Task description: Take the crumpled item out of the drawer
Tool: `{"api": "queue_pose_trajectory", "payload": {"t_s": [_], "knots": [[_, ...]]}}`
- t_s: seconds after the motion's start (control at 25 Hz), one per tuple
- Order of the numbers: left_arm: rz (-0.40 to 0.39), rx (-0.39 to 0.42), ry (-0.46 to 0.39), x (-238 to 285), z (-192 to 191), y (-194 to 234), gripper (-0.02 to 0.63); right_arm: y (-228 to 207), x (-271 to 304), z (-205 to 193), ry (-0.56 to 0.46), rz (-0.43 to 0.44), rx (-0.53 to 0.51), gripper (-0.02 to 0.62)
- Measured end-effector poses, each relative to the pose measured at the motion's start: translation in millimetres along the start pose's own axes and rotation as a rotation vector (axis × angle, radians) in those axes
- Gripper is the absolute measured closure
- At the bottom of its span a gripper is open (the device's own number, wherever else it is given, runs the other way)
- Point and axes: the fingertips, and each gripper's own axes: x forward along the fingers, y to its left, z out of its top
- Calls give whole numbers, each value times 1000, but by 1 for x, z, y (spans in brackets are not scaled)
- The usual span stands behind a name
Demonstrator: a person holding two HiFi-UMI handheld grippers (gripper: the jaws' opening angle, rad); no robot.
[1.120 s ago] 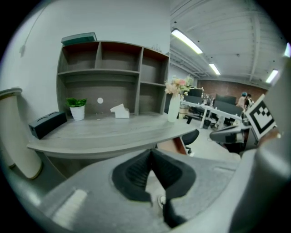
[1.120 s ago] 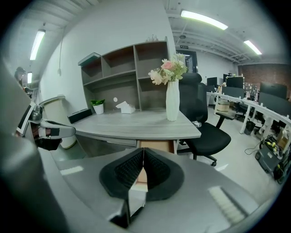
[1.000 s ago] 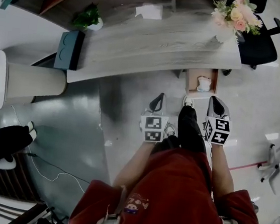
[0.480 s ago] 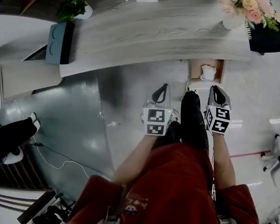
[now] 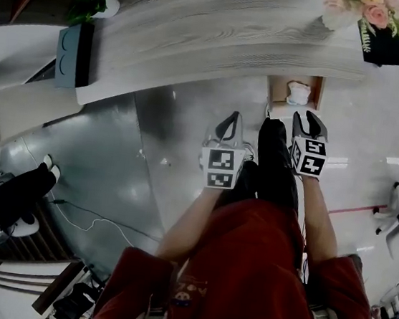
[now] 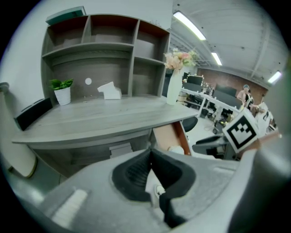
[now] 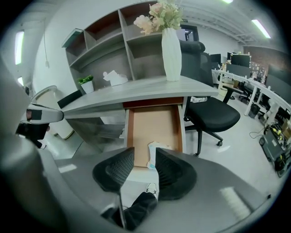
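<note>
One crumpled item (image 7: 154,146) shows clearest beyond right claw (image 7: 145,154)

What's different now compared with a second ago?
The right gripper has come closer to the open drawer, and its jaws have just been opening, with nothing between them yet. The left gripper stays shut, and the crumpled item still lies in the drawer.

Open drawer (image 7: 154,123) clear above, desktop (image 7: 136,95) overhanging behind
</note>
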Motion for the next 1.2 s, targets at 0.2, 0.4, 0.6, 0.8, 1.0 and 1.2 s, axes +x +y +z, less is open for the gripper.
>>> {"api": "queue_pose_trajectory", "payload": {"t_s": [0.2, 0.4, 0.6, 0.8, 1.0, 1.2], "knots": [[4, -5, 22, 9, -9, -1, 607, -9, 22, -11, 42, -3, 7, 433], [8, -8, 44, 18, -17, 0, 607, -17, 43, -18, 73, -6, 5, 403], [9, -14, 67, 30, -23, 2, 607, -25, 66, -27, 120, -7, 30, 370], [21, -45, 82, 41, -29, 4, 607, -35, 90, -35, 166, -8, 46, 353], [27, -59, 105, 50, -37, 6, 607, -46, 108, -38, 199, -39, 29, 351], [41, -68, 124, 56, -42, 11, 607, -51, 124, -48, 257, -58, 26, 347]]}}
